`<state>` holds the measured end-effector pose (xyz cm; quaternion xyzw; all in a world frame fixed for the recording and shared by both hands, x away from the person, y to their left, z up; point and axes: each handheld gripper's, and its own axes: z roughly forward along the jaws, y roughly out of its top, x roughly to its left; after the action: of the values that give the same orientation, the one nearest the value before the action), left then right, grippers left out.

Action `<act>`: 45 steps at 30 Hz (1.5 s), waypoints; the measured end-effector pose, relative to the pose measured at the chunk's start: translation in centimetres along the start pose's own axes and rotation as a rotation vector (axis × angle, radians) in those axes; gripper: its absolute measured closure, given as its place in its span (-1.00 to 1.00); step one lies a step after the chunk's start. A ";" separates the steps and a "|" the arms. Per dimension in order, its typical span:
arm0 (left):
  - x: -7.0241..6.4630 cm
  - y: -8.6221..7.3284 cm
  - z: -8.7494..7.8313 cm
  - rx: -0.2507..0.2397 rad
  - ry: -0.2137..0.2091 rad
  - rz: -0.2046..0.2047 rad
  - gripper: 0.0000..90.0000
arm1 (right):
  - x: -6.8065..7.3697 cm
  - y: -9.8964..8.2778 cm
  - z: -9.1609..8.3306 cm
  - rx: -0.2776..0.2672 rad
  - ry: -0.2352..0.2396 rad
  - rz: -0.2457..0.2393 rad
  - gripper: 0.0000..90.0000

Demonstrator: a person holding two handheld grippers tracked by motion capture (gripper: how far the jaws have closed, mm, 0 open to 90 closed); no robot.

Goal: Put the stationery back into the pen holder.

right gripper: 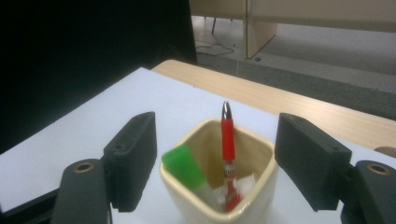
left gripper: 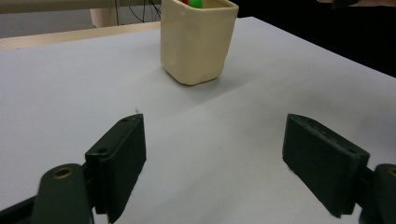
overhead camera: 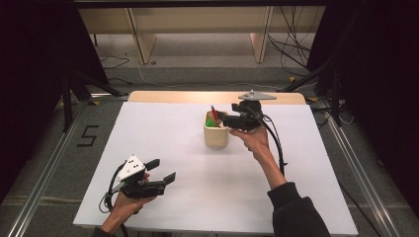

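Apparently the step in hand is the drop-off of a pen into the cup: the right gripper has let go and the work looks nearly finished.

Starting at the left, the left gripper (overhead camera: 160, 170) rests low near the front left corner of the surface (overhead camera: 163, 143), its jaws spread wide with nothing between them; in the left gripper view only bare white surface lies between the two black pads, and the cup (left gripper: 197, 39) stands well ahead of them, apart from both.

Moving right, the cream cup (overhead camera: 216, 137) stands a little right of the middle, toward the far edge. Inside it a red pen (right gripper: 227, 154) stands nearly upright, tip up, and a green-capped marker (right gripper: 186, 170) leans beside it toward the left wall.

Further right, the right gripper (overhead camera: 223, 119) hovers at the cup's far right rim. Its jaws are released and stand wide, one on either side of the cup's mouth, touching neither the pen nor the rim as far as the right gripper view shows.

The next move, I judge, calls for drawing the right gripper up and clear without brushing the pen or tipping the cup.
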<state>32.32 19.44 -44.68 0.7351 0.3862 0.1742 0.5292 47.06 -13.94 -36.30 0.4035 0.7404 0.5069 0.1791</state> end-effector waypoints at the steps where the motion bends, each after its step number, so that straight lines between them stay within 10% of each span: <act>1: 0.0 0.0 0.0 0.002 -0.001 0.001 -0.53 | 0.1 -0.2 -0.3 0.006 0.007 -0.002 -0.36; 45: -0.4 0.0 0.4 0.066 -0.060 0.007 -0.54 | 2.2 -12.9 -10.0 0.019 0.106 -0.056 -0.59</act>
<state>32.30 18.90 -44.80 0.7583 0.3733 0.1412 0.5155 33.61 -20.39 -43.28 0.3568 0.7647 0.5151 0.1500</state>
